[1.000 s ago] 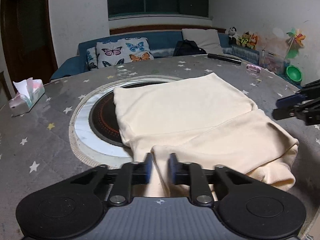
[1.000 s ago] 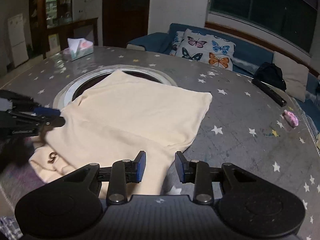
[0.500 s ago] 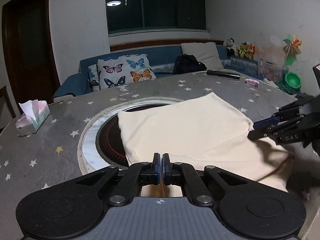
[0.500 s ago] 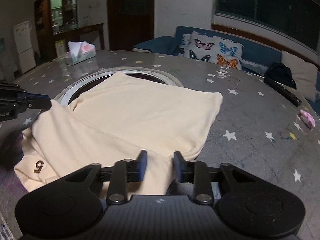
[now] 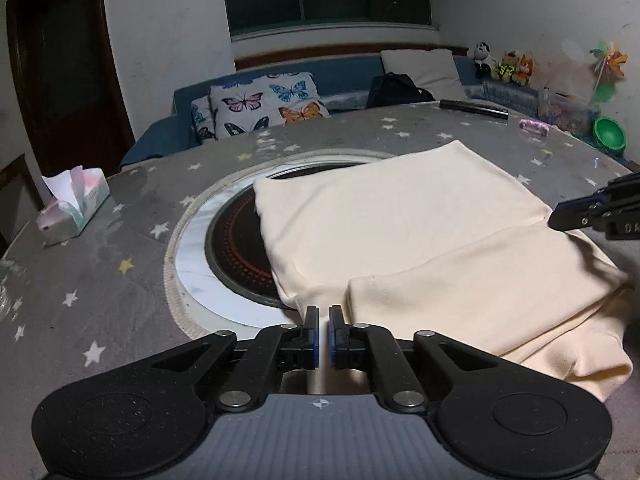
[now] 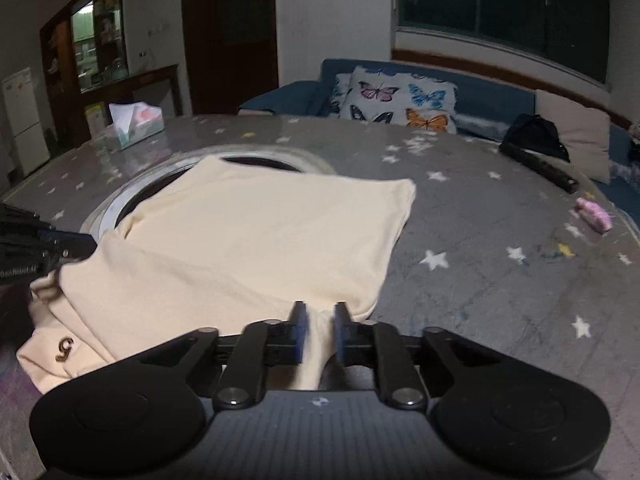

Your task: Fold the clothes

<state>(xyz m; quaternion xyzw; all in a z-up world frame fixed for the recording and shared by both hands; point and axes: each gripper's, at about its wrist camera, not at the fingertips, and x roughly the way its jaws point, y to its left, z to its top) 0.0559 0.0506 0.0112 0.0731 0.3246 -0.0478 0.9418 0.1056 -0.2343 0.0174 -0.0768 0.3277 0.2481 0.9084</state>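
Observation:
A cream garment point(image 5: 400, 232) lies partly folded on the round grey star-patterned table point(image 5: 100, 280), over the dark central hotplate point(image 5: 236, 256). My left gripper point(image 5: 324, 332) is almost shut, with a thin bit of the garment's near edge between its pads. My right gripper point(image 6: 319, 326) is narrowly open around the garment's point(image 6: 248, 248) near edge on the other side, with cloth between its fingers. A small brown emblem point(image 6: 64, 349) shows on the folded part. Each gripper shows at the edge of the other's view.
A tissue box point(image 5: 74, 208) stands at the table's left. A black remote point(image 5: 474, 107) and a pink object point(image 5: 534, 128) lie at the far right. A sofa with butterfly cushions point(image 5: 260, 104) is behind the table.
The left gripper closed from open onto the garment edge, then eased to a thin gap. The right gripper narrowed on the cloth. Both moved a little over the garment's near edge.

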